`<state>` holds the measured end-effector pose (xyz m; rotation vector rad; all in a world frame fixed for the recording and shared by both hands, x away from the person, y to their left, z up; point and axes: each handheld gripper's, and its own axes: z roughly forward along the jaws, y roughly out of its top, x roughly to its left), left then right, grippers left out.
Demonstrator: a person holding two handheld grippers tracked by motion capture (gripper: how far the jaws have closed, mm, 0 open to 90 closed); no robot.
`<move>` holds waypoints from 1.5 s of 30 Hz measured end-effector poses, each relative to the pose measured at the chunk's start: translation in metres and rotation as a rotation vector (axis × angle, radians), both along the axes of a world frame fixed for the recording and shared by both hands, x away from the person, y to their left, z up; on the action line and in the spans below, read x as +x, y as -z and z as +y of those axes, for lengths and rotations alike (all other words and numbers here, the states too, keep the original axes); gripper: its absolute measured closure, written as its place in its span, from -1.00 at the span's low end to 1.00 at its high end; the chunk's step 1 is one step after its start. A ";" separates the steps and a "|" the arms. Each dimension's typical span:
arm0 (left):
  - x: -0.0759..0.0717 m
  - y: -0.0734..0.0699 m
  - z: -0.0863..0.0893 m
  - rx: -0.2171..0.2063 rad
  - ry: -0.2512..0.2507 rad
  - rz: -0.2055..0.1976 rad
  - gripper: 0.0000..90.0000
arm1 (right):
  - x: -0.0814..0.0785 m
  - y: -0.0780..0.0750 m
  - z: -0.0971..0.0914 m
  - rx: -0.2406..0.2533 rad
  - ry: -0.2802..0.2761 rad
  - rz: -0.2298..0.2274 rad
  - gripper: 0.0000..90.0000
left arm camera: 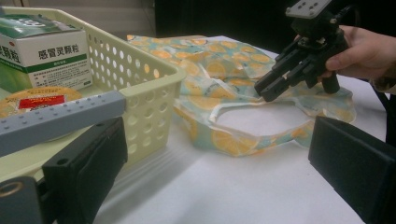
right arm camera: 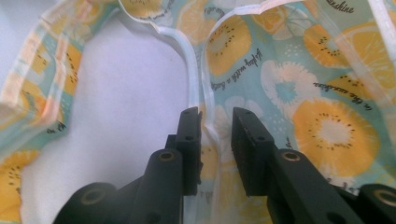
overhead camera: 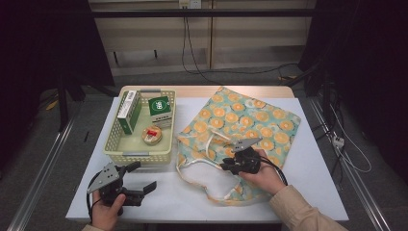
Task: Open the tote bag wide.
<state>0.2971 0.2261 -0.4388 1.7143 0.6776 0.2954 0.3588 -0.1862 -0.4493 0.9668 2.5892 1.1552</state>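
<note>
- Your right claw [overhead camera: 230, 165] sits at the rim of the fruit-print bag [overhead camera: 250, 120], its jaws narrowed with the white edge binding [right arm camera: 208, 100] running up between them. A slim gap shows on each side of the binding, so I judge it not yet pinched.
- Your left claw [overhead camera: 144, 178] hangs wide and empty over the bare counter [overhead camera: 163, 204], just in front of the basket [overhead camera: 137, 155].
- The step in hand looks like taking hold of the bag's mouth. Close on the binding itself, not the thin printed cloth, and catch one layer only so the mouth can part.
- Once it holds, lift gently; the cloth is limp and will likely slump.
- The bag lies flat on the counter's right half, beside the basket. Its long axis runs on a diagonal from the near middle to the far right corner.
- Its open mouth and loose handle loops [overhead camera: 204, 161] point toward you and the basket, the closed end away.
- The basket carries two green-and-white boxes [overhead camera: 160, 109] and a small round tin [overhead camera: 152, 135].
</note>
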 end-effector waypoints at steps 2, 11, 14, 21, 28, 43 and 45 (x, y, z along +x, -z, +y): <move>0.000 0.000 0.000 0.000 0.001 0.000 -0.90 | 0.000 0.000 -0.001 -0.010 0.006 0.001 0.65; 0.000 0.000 0.000 -0.001 0.003 0.000 -0.90 | 0.002 0.005 -0.003 -0.051 0.015 -0.013 0.90; 0.000 0.000 -0.001 -0.001 0.001 0.001 -0.90 | 0.003 0.006 -0.003 -0.041 0.028 -0.008 1.00; 0.000 0.000 -0.001 0.001 0.001 -0.001 -0.90 | 0.003 0.005 -0.002 -0.035 0.024 0.002 1.00; 0.001 0.000 0.000 0.002 0.002 -0.003 -0.90 | 0.003 -0.003 -0.001 0.028 0.013 0.021 1.00; 0.000 0.000 0.001 -0.004 -0.002 0.001 -0.90 | 0.030 -0.040 -0.032 0.128 0.116 -0.008 1.00; 0.000 0.000 0.001 -0.003 -0.002 0.002 -0.90 | 0.034 -0.042 -0.035 0.133 0.129 -0.008 1.00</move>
